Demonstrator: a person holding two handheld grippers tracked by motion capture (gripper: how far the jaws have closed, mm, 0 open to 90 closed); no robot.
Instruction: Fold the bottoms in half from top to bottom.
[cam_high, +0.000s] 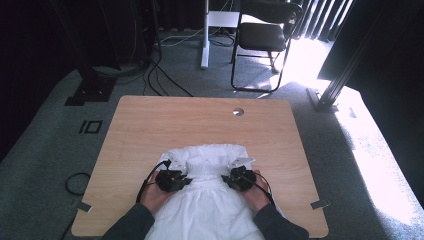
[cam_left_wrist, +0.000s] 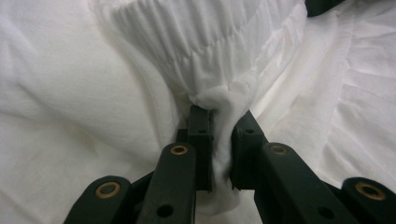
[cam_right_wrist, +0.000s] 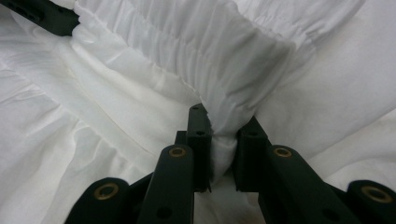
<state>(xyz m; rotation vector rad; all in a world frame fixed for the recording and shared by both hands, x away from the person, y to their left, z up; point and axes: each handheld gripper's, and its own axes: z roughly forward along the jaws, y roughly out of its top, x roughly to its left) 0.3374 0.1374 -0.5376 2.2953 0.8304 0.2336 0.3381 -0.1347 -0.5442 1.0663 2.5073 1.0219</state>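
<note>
A white garment (cam_high: 207, 200) with a gathered, shirred top band lies on the wooden table (cam_high: 150, 125), its lower part running off the near edge. My left gripper (cam_high: 181, 176) rests on its left side, shut on a bunched fold of the white fabric (cam_left_wrist: 222, 100) just below the shirring. My right gripper (cam_high: 231, 176) sits on the right side, likewise shut on a pinch of the gathered cloth (cam_right_wrist: 229, 126). Each hand holds its gripper low against the garment. The black tip of the other gripper (cam_right_wrist: 42, 16) peeks in at the top left of the right gripper view.
A round cable hole (cam_high: 238, 111) sits near the table's far edge. Beyond the table stand a black chair (cam_high: 265, 35) and a white stand leg (cam_high: 205, 35), with cables on the grey carpet. Bare wood lies to the left, right and behind the garment.
</note>
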